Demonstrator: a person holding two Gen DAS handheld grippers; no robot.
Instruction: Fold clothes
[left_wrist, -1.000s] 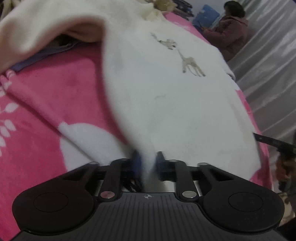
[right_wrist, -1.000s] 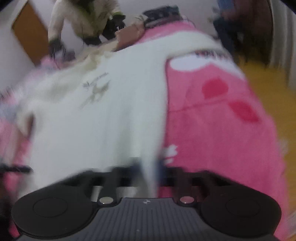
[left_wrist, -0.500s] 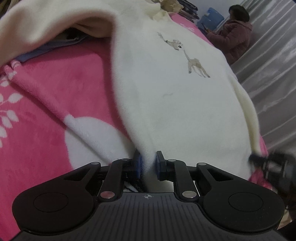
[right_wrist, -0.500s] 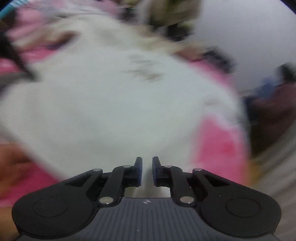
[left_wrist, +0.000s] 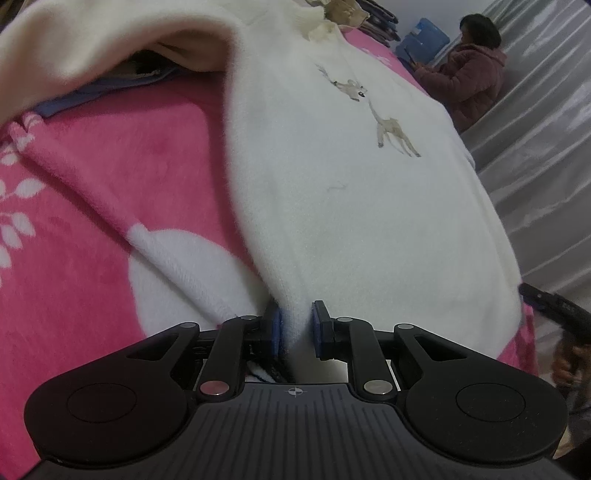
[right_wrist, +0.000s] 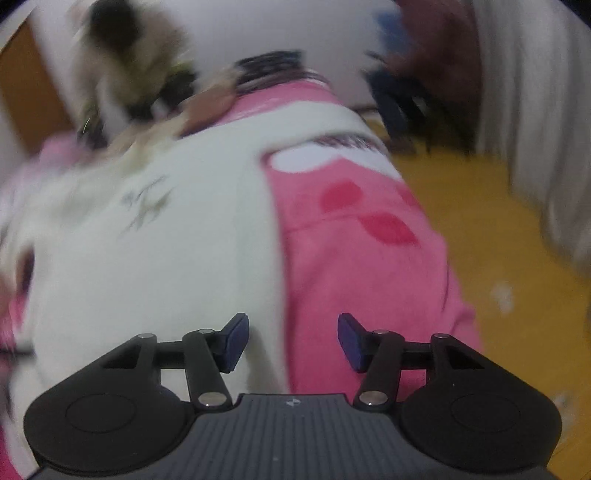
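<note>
So far we have the white sweater (left_wrist: 343, 206) spread flat, front up, on the pink blanket (left_wrist: 110, 177) that covers the bed, with its deer design (left_wrist: 384, 122) facing us and its collar at the far end. Our left gripper (left_wrist: 295, 325) is clamped on the near hem corner of the sweater, the cloth pinched between the blue pads (left_wrist: 275, 326). Our right gripper (right_wrist: 291, 339) is opening; its pads (right_wrist: 236, 341) stand well apart, and the sweater's right edge lies below and between them without being pressed, so we judge that this side has been let go. One sleeve (left_wrist: 92, 48) arches up at the far left over some dark clothes (left_wrist: 110, 88), not yet laid in.

As we read it, the task is at an early stage: the garment is laid out and smoothed, but no fold shows in either view. Left to do, we think: bring the sleeves across the body, fold the sides in, then double the length from hem to collar. A seated person (left_wrist: 469, 74) is at the far corner, clear of our work, and the right view is blurred, so finer detail there we cannot tell.
</note>
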